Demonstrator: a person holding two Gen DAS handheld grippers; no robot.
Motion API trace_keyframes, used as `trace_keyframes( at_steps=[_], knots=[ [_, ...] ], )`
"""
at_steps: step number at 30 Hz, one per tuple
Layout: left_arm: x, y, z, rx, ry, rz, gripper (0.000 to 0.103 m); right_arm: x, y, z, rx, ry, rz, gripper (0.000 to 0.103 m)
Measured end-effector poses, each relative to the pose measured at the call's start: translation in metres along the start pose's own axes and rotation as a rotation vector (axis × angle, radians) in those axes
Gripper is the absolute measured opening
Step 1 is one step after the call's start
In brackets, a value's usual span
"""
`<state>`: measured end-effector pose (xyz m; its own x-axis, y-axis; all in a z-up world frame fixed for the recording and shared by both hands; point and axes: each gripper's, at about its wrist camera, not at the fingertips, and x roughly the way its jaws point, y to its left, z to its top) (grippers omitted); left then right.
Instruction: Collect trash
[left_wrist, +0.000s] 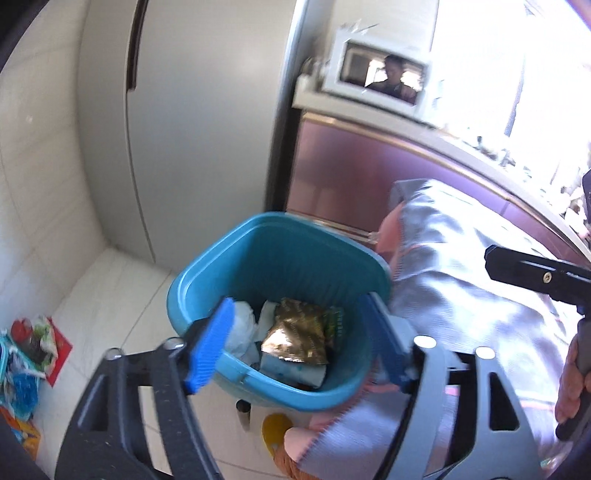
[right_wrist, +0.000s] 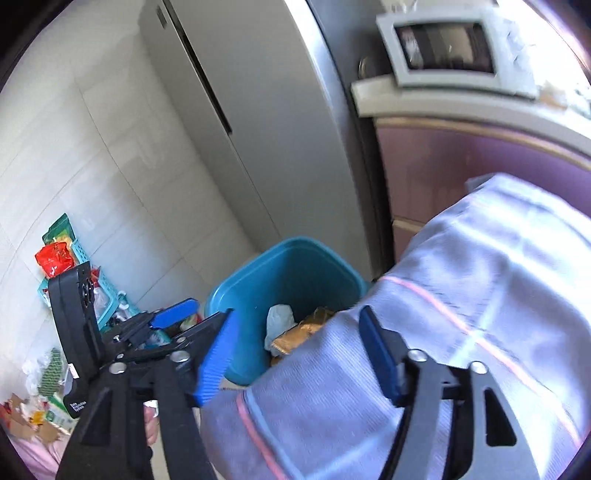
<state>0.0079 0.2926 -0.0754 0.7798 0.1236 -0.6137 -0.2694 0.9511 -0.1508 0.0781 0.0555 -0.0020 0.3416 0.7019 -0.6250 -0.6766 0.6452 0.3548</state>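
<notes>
A blue trash bin (left_wrist: 280, 251) stands on the pale floor. In it lie a gold wrapper (left_wrist: 295, 332), white crumpled tissue (left_wrist: 242, 325) and a green packet (left_wrist: 334, 325). My left gripper (left_wrist: 299, 339) hovers over the bin's near rim. Its blue pads are spread wide and touch nothing. In the right wrist view the bin (right_wrist: 258, 280) sits ahead. My right gripper (right_wrist: 299, 354) is open above a lavender cloth (right_wrist: 461, 295) beside the bin, its pads clear of the fabric. The left gripper (right_wrist: 166, 321) shows at the left.
A grey fridge (left_wrist: 192, 129) stands behind the bin, with a purple cabinet (left_wrist: 351, 166) and a microwave (left_wrist: 384, 74) to its right. Loose wrappers (left_wrist: 33, 339) and a turquoise basket (right_wrist: 107, 295) lie on the floor at the left. A yellow object (left_wrist: 275, 428) sits below the bin.
</notes>
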Motion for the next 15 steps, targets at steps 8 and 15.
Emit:
trace_keyframes(
  at_steps=[8, 15],
  knots=[
    [-0.046, -0.053, -0.012, 0.088, -0.128, -0.036, 0.097, -0.074, 0.002, -0.045, -0.039, -0.168, -0.170, 0.095],
    [-0.068, -0.101, -0.026, 0.113, -0.206, -0.068, 0.097, -0.120, -0.008, -0.093, -0.013, -0.261, -0.319, 0.096]
  ],
)
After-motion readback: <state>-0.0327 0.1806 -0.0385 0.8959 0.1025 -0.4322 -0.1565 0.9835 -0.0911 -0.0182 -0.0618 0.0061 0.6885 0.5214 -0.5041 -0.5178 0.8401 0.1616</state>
